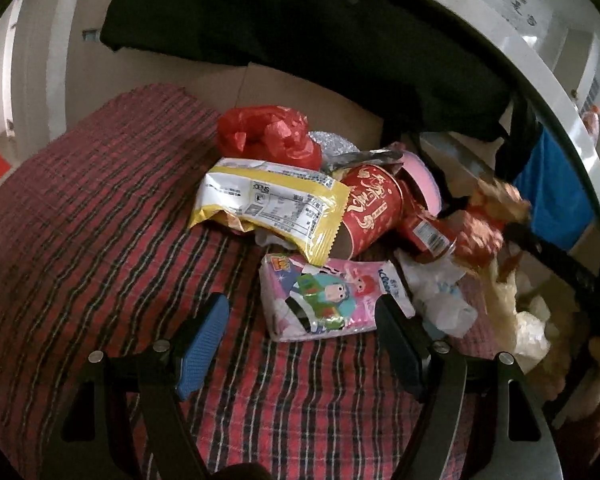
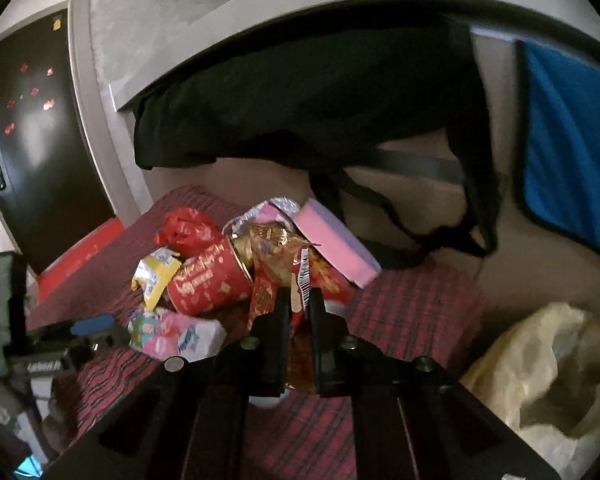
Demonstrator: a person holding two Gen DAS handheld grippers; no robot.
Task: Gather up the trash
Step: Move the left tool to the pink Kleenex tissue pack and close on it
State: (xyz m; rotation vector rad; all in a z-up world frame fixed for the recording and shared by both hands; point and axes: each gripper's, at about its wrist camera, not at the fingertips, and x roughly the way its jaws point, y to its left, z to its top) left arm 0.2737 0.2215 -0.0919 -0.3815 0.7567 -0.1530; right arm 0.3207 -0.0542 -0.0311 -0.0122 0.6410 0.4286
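Note:
A pile of trash lies on a red plaid cloth (image 1: 100,208). In the left wrist view my left gripper (image 1: 300,332) stands open, its fingers on either side of the near end of a pink cartoon tissue pack (image 1: 328,300). Behind the pack lie a yellow snack wrapper (image 1: 268,208), a red paper cup (image 1: 370,208) on its side, a red can (image 1: 428,232) and a crumpled red plastic bag (image 1: 268,132). In the right wrist view my right gripper (image 2: 299,296) is shut on a red-and-gold foil wrapper (image 2: 284,248), which sticks up from between its fingers.
A pink-and-purple box (image 2: 336,240) leans behind the pile. A pale yellowish plastic bag (image 2: 540,380) gapes at the lower right. Black cloth (image 2: 300,112) hangs under a white tabletop (image 2: 220,8), with blue fabric (image 2: 572,140) to the right. Crumpled white plastic (image 1: 440,296) lies beside the tissue pack.

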